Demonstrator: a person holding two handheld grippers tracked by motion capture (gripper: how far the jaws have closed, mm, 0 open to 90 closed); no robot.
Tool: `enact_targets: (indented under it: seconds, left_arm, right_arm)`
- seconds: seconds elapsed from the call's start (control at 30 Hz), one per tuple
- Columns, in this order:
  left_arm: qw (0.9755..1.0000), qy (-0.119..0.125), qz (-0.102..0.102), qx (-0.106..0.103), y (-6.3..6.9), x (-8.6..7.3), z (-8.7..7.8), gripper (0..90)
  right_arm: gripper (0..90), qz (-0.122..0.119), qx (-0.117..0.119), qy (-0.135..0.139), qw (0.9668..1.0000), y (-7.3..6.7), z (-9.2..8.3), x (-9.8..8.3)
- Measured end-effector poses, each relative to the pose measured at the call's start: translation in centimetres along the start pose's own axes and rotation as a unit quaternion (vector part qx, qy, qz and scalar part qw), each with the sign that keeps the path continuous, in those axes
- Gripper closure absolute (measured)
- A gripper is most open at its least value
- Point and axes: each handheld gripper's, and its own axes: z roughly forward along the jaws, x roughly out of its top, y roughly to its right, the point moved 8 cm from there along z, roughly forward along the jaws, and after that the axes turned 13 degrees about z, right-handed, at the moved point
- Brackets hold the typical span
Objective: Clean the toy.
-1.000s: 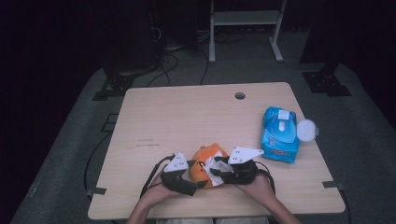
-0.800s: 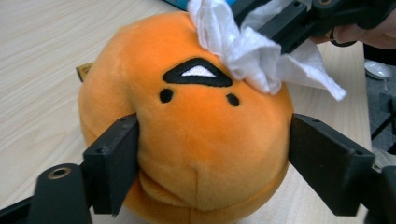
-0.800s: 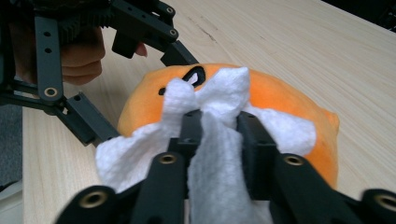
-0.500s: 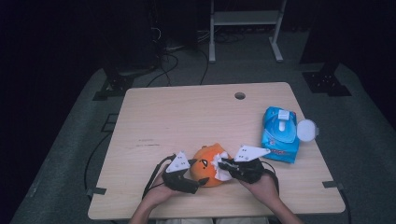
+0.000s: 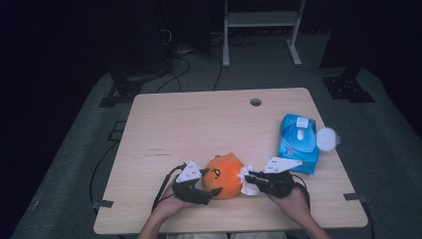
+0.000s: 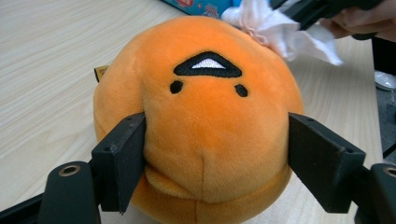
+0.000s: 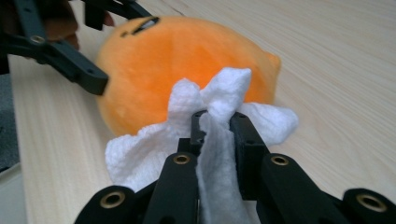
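A round orange plush toy (image 5: 226, 175) with a stitched black face (image 6: 208, 65) sits near the table's front edge. My left gripper (image 5: 211, 182) is at its left side, and both pads press into the plush (image 6: 215, 116). These jaws have just been closing on it. My right gripper (image 5: 249, 180) is at the toy's right side, shut on a crumpled white wipe (image 7: 219, 93). The wipe (image 5: 247, 174) touches the plush's flank (image 7: 187, 51).
A blue pack of wet wipes (image 5: 298, 142) lies at the right of the table (image 5: 199, 124) with its round white lid (image 5: 327, 139) flipped open. A cable hole (image 5: 256, 102) is near the far edge. Dark floor and a shelf frame lie beyond.
The plush has settled round and face-up between the grippers. The right gripper has shut on the white wipe and shifted a little to the right along the toy's side.
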Motion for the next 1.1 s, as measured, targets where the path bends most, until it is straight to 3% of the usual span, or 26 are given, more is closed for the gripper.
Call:
enact_targets:
  seconds: [0.03,0.13,0.27,0.33,0.47,0.53,0.6,0.7,0.77,0.83,0.9,0.97,1.03,1.1]
  left_arm:
    - [1.0,0.0,-0.003,-0.001,-0.1,-0.1,-0.1,23.5]
    - [1.0,-0.001,-0.007,-0.002,-0.3,-0.2,-0.2,23.8]
    - [0.9999,0.002,-0.01,-0.001,-0.4,-0.3,-0.3,23.8]
    - [1.0,0.0,-0.009,-0.002,-0.4,-0.3,-0.3,23.8]
    - [0.9999,0.001,-0.013,-0.001,-0.6,-0.4,-0.2,23.9]
    - [0.9999,0.0,-0.015,0.0,-0.6,-0.4,-0.3,23.9]
    - [0.9999,0.002,-0.015,-0.001,-0.7,-0.4,-0.3,23.9]
    - [0.9999,0.003,-0.014,-0.001,-0.7,-0.4,-0.3,24.0]
    - [0.9999,0.001,-0.012,-0.001,-0.6,-0.4,-0.3,24.0]
    - [0.9999,0.002,-0.013,-0.001,-0.7,-0.4,-0.3,24.0]
    - [0.9998,0.002,-0.019,0.001,-0.8,-0.4,-0.3,23.8]
    - [0.9996,0.001,-0.025,0.012,-1.0,-0.4,-0.5,20.6]
    - [0.9988,0.006,-0.039,0.027,-1.4,-0.3,-0.5,16.4]
    - [0.9987,0.002,-0.043,0.026,-1.5,-0.3,-0.3,16.4]
  right_arm:
    - [80.4,0.004,0.013,0.003,0.9999,-0.5,0.0,0.1]
    - [80.3,-0.012,0.009,0.004,0.9999,-1.1,0.0,0.3]
    - [80.4,0.026,-0.014,0.01,0.9995,1.7,-0.3,0.1]
    - [80.3,0.042,-0.011,0.014,0.999,2.3,-0.5,0.0]
    - [80.2,0.029,0.034,0.017,0.9989,-0.4,0.0,0.3]
    - [80.2,0.0,0.025,0.013,0.9996,-1.4,0.5,0.5]
    - [80.2,0.006,0.018,0.018,0.9997,-1.0,0.5,0.7]
    - [80.3,0.031,-0.015,0.022,0.9992,1.5,0.0,0.5]
    - [80.2,0.05,-0.021,0.023,0.9982,2.7,-0.1,0.1]
    - [80.2,0.059,-0.009,0.027,0.9979,2.4,0.0,0.1]
    - [80.2,0.048,0.005,0.03,0.9984,1.5,0.2,0.4]
    - [80.2,0.036,-0.004,0.025,0.999,1.0,0.5,0.5]
    - [80.2,0.045,-0.001,0.026,0.9986,1.2,0.7,0.4]
    - [80.2,0.058,0.003,0.03,0.9978,1.4,0.6,0.4]
